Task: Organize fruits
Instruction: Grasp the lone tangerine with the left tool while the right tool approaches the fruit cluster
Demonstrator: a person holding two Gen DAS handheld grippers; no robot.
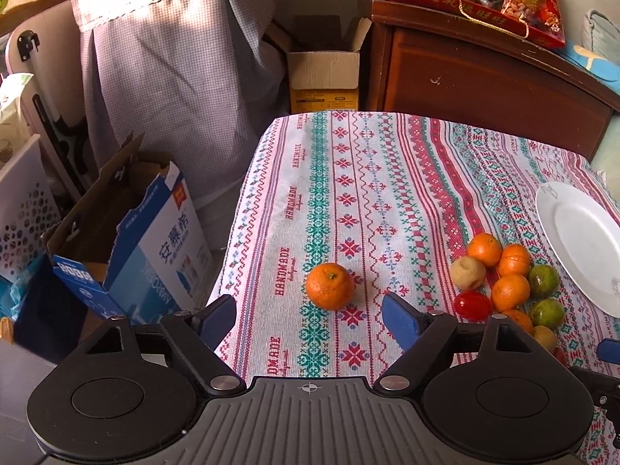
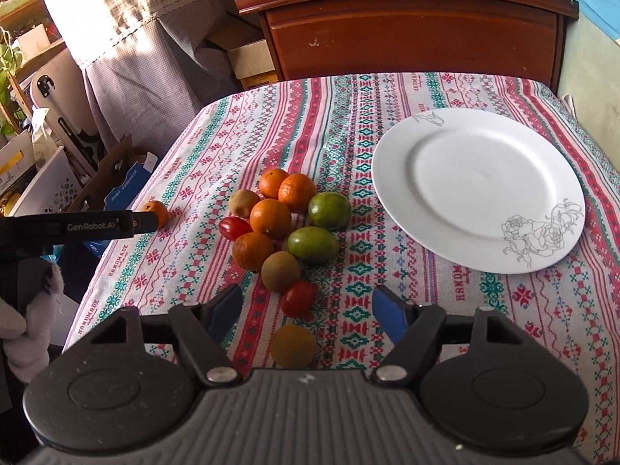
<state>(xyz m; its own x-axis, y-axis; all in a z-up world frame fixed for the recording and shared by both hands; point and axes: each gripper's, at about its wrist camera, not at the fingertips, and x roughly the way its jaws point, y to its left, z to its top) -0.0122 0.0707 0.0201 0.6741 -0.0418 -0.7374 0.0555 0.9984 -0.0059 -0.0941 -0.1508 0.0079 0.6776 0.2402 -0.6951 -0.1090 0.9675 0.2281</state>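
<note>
A lone orange mandarin (image 1: 330, 286) lies on the patterned tablecloth just ahead of my open, empty left gripper (image 1: 310, 319); it also shows in the right wrist view (image 2: 157, 213), partly behind the left gripper's finger. A cluster of fruit lies in the middle of the table: mandarins (image 2: 270, 217), green fruits (image 2: 329, 210), brownish kiwi-like fruits (image 2: 280, 270) and red tomatoes (image 2: 298, 297). A yellow-brown fruit (image 2: 293, 345) lies between the fingers of my open right gripper (image 2: 308, 312), low near its body. A white plate (image 2: 478, 190) with a rose drawing sits right of the cluster, bare.
The table's left edge (image 1: 236, 232) drops to the floor, where an open blue and white carton (image 1: 128, 252) and a white perforated basket (image 1: 23, 213) stand. A brown wooden headboard (image 2: 414, 27) and a cardboard box (image 1: 323, 77) stand behind the table.
</note>
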